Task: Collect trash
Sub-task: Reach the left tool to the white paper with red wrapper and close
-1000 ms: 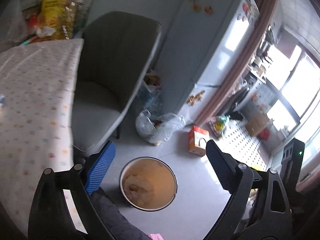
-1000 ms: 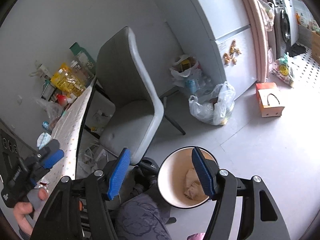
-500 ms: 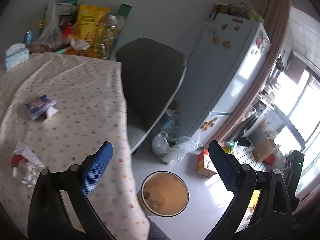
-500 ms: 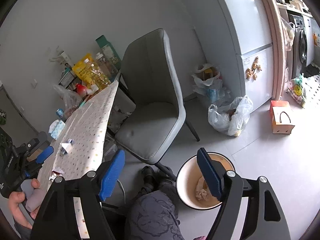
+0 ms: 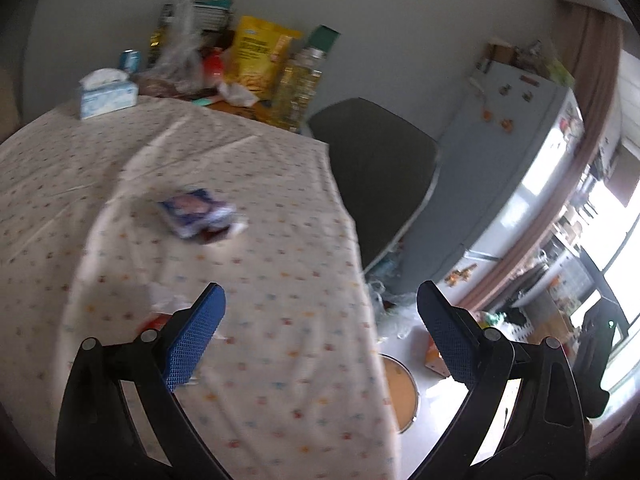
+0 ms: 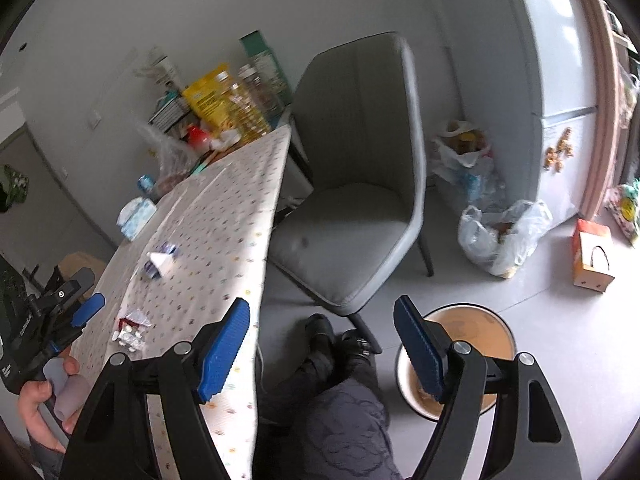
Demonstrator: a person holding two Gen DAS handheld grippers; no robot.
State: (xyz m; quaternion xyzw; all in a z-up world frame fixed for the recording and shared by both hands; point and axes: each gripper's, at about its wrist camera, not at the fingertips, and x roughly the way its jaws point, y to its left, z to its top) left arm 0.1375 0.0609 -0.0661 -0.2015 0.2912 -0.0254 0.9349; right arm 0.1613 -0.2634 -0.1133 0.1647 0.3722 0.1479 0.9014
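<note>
A crumpled blue and white wrapper lies on the dotted tablecloth; it also shows in the right wrist view. A red and white crumpled wrapper lies by my left gripper's left finger, and shows in the right wrist view. My left gripper is open and empty above the table's near edge. My right gripper is open and empty above the floor. The round bin stands on the floor, with paper inside; it also shows in the left wrist view.
A grey chair stands at the table's side. Bottles and packets and a tissue box stand at the table's far end. Plastic bags, an orange carton and a fridge are beyond the chair.
My left gripper has swung up from over the bin to over the table, bringing the wrappers into view. My right gripper has risen and tilted toward the table and chair.
</note>
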